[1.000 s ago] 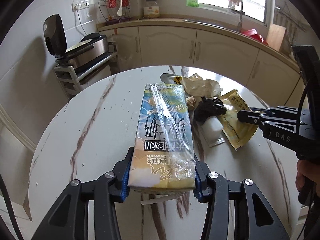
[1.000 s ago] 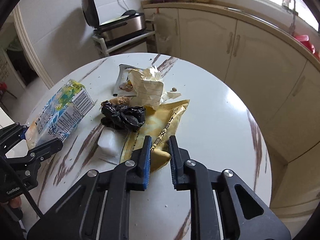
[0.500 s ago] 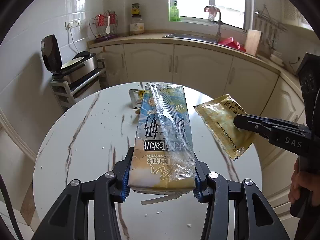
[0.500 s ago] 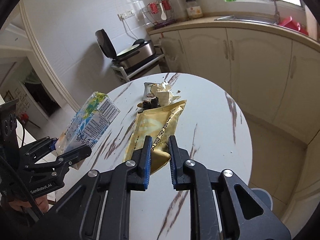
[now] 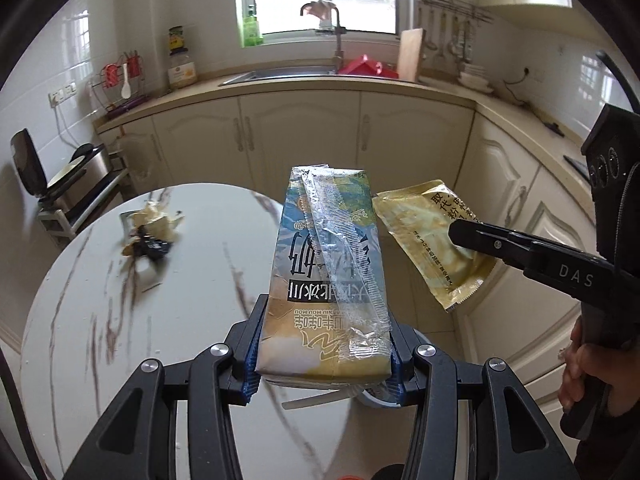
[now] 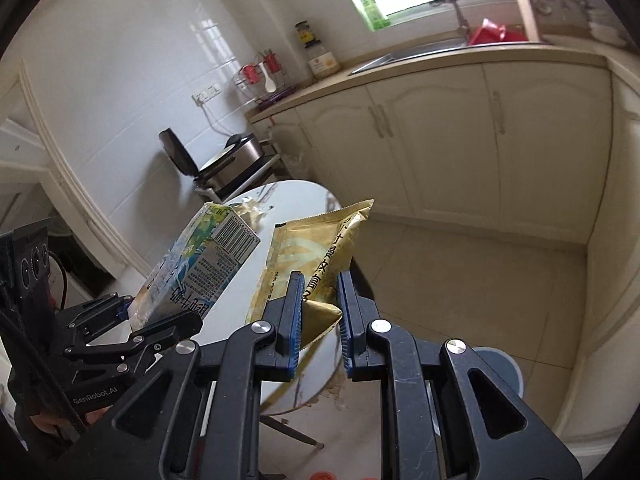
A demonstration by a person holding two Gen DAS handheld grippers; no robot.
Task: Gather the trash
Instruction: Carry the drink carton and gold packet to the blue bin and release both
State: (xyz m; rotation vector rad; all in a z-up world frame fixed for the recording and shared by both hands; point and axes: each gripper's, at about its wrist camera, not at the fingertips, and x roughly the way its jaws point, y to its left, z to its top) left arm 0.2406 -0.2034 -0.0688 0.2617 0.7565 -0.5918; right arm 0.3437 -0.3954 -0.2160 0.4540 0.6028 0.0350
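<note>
My left gripper (image 5: 324, 356) is shut on a blue and yellow milk carton (image 5: 326, 276) with a clear straw wrapper on its face, held in the air past the table's right edge. The carton also shows in the right wrist view (image 6: 196, 264). My right gripper (image 6: 318, 308) is shut on a yellow foil snack bag (image 6: 316, 256), also lifted; the bag shows in the left wrist view (image 5: 434, 236) beside the carton. Leftover trash (image 5: 150, 232), crumpled paper and a black wad, lies on the round marble table (image 5: 192, 320).
A grey round bin (image 6: 500, 372) stands on the tiled floor below right, partly hidden by my fingers. Cream kitchen cabinets (image 5: 360, 140) and a sink counter run behind. An open grill appliance (image 5: 60, 176) sits on a rack at the left.
Both grippers lifted their items off the table and swung right, away from the trash pile toward the cabinets and floor. The bin has come into view.
</note>
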